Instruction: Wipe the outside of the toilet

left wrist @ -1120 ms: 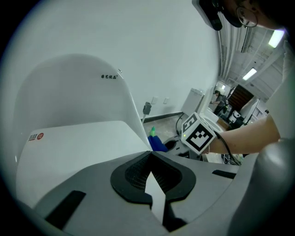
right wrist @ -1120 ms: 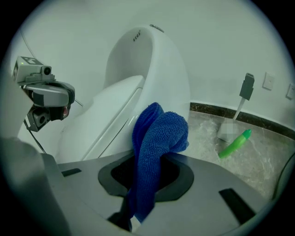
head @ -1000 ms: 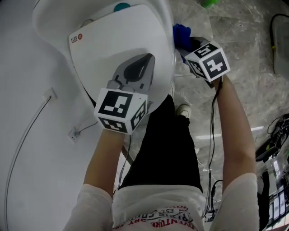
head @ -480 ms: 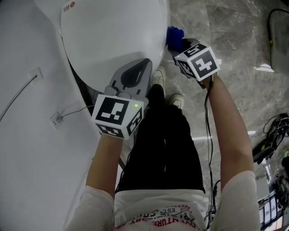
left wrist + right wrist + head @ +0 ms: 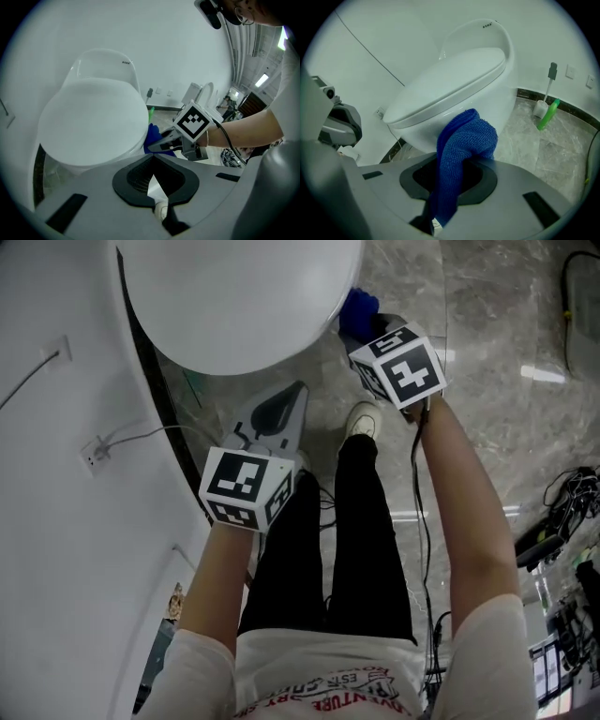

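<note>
One blue cloth [image 5: 464, 136] pinched in right gripper [image 5: 464, 161] fingers beside white toilet [image 5: 487, 108], lid [image 5: 450, 77] down, left gripper [image 5: 152, 157] fingers closed, empty.

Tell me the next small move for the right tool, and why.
Probably press the blue cloth against the toilet bowl side and sweep along it below the lid. The right tool is shut on the cloth, which sits just in front of the bowl; contact is unclear.
</note>
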`<state>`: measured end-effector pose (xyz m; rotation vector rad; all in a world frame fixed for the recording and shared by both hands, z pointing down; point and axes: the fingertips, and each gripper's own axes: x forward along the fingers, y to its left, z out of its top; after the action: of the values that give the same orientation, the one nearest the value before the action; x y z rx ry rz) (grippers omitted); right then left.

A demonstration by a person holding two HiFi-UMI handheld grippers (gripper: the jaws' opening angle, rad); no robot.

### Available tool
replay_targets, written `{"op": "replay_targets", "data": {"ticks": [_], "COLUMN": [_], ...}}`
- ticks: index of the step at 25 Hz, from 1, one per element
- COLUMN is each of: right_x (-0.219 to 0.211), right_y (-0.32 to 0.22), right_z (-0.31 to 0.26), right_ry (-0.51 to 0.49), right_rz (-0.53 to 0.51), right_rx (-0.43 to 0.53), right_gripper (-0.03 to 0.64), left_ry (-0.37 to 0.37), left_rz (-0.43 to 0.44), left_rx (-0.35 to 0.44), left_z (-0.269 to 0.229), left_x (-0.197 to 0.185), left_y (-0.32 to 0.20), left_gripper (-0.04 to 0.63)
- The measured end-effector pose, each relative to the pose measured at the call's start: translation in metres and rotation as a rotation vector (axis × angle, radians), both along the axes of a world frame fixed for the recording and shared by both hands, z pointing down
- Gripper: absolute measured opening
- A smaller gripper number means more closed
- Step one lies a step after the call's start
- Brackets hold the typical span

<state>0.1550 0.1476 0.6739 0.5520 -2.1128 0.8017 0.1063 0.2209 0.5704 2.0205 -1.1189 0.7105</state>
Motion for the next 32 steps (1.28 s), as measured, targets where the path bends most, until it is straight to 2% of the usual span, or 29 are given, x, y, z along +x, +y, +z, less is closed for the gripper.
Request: {"op": "replay_targets", "data": {"ticks": [6, 11, 16, 19, 25, 29, 32], "right_x": [-0.029, -0.05, -0.084, -0.115, -0.179, -0.187, -0.185], "right_y": [0.049, 0.067, 0.093, 0.116, 0.148, 0.168, 0.171], "right_z": [0.007, 0.009, 0.005, -0.002, -0.022, -0.043, -0.086], "right_ry": [0.063, 0.134, 0.211, 0.18, 0.022, 0.003, -0.024], "right_rz": [-0.053, 0.052, 0.112, 0.083, 0.037, 0.023, 0.058], "right_rx": [0.029, 0.045, 0.038, 0.023, -0.03, -0.04, -0.022], "right_gripper": [0.075, 0.075, 0.075, 0.075, 0.075, 0.075, 0.075], "left_ry": [0.027, 0.043, 0.06, 0.064, 0.053, 0.051, 0.063], "left_rz": [0.028, 0.019, -0.013, -0.021, -0.073, -0.148, -0.184], "left_rx": [0.028, 0.035, -0.014, -0.038, -0.092, -0.098, -0.084], "left_z": [0.0, -0.003, -0.001, -0.003, 0.005, -0.004, -0.034], "left_x": [-0.021, -0.059, -0.106, -0.127, -0.169, -0.186, -0.192], "left_y": [0.04, 0.078, 0.133, 0.164, 0.205, 0.222, 0.218], "left_gripper": [0.006, 0.006, 0.006, 0.006, 0.006, 0.006, 0.006]}}
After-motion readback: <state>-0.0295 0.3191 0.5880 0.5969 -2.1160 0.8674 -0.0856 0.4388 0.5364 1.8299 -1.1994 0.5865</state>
